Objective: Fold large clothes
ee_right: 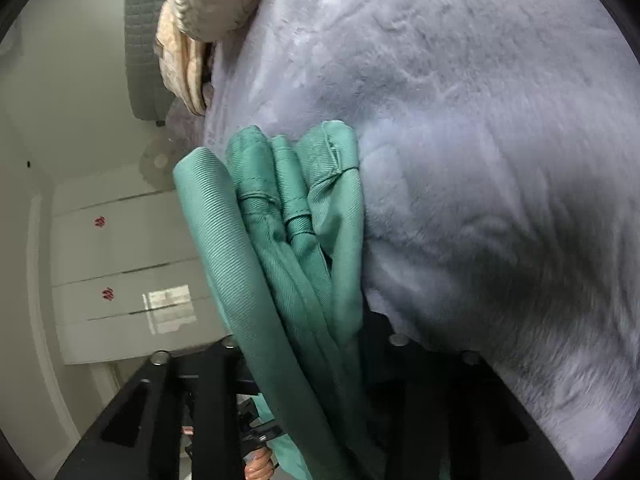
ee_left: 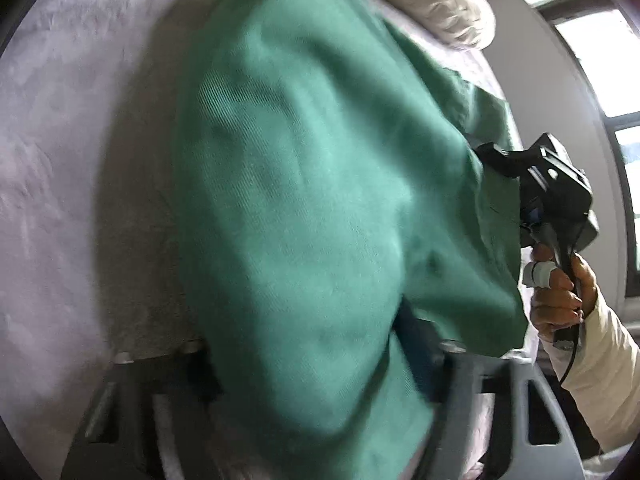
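A green garment point(ee_left: 304, 184) hangs in front of the left wrist camera and fills most of that view. It runs down between the fingers of my left gripper point(ee_left: 320, 360), which is shut on the cloth. At the garment's right edge a hand holds my right gripper point(ee_left: 492, 156), whose tips are buried in the fabric. In the right wrist view the green garment point(ee_right: 288, 216) is bunched in several folded layers with hems showing. It passes between the black fingers of my right gripper point(ee_right: 308, 344), which is shut on it.
A lilac plush blanket point(ee_right: 480, 120) covers the bed under the garment, also in the left wrist view point(ee_left: 60, 160). A cream quilt point(ee_left: 432, 0) lies at the bed's far end. A window point(ee_left: 600, 60) and white cupboard doors point(ee_right: 120, 260) stand beyond.
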### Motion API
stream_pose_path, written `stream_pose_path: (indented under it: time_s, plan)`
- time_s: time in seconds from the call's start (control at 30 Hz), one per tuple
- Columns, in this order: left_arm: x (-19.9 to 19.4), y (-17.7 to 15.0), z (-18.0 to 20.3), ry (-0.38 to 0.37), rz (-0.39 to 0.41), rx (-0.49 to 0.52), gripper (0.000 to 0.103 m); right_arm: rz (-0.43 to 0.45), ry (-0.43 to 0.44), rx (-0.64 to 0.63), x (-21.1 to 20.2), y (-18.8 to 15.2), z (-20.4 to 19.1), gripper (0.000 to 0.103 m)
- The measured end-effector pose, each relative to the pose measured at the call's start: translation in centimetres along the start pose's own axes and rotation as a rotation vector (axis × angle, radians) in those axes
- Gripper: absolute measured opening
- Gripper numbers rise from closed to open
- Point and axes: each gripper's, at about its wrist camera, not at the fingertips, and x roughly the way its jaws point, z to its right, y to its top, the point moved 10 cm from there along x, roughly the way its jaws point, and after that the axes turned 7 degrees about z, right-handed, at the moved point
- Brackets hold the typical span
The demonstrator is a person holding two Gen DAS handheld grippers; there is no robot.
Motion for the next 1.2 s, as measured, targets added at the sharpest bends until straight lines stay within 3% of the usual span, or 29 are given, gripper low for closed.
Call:
stream_pose_path:
  time_s: [0.1, 0.4, 0.57, 0.77, 0.9, 0.97, 1.07, 1.13, 1.2]
  plan:
    - [-2.3, 0.4, 0.5, -0.042, 0.033, 0.011, 0.046, 0.013, 0.075, 0.027, -0.4, -0.8, -1.8, 0.023]
    - [-11.1, -0.5, 0.6, -0.13, 0.101, 0.071, 0.045, 0.053, 0.165, -0.02, -1.2, -5.7, -8.8, 0.023]
    - [-15.7, -4.0, -2.2, -0.101, 0.089, 0.124, 0.045, 0.048, 0.184, -0.041, -1.2, -11.2, -10.6, 0.023]
    - [-18.9, -11.1, -8.0, -0.031, 0.032, 0.096, 0.045, 0.01, 0.175, 0.018, 2.9, -19.1, -9.5, 0.023]
    - [-18.0, -15.9, -12.7, 0.04, -0.008, 0.049, 0.046, -0.037, 0.116, 0.081, 6.6, -23.5, -6.2, 0.023]
    - [-16.9, -17.8, -15.1, 0.088, -0.04, 0.006, 0.051, -0.045, 0.035, 0.1, 8.0, -24.7, -4.0, 0.023]
    - [-17.7, -18.8, -16.3, 0.068, -0.027, -0.032, 0.053, -0.006, -0.066, 0.085, 7.7, -24.2, -3.2, 0.027]
    - [-19.0, -18.8, -16.1, 0.059, -0.023, 0.001, 0.053, -0.01, -0.138, 0.002, 6.8, -23.8, -4.0, 0.047]
    - [-20.6, -18.2, -16.1, 0.061, -0.009, 0.039, 0.053, -0.001, -0.232, -0.129, 5.6, -23.2, -5.5, 0.06]
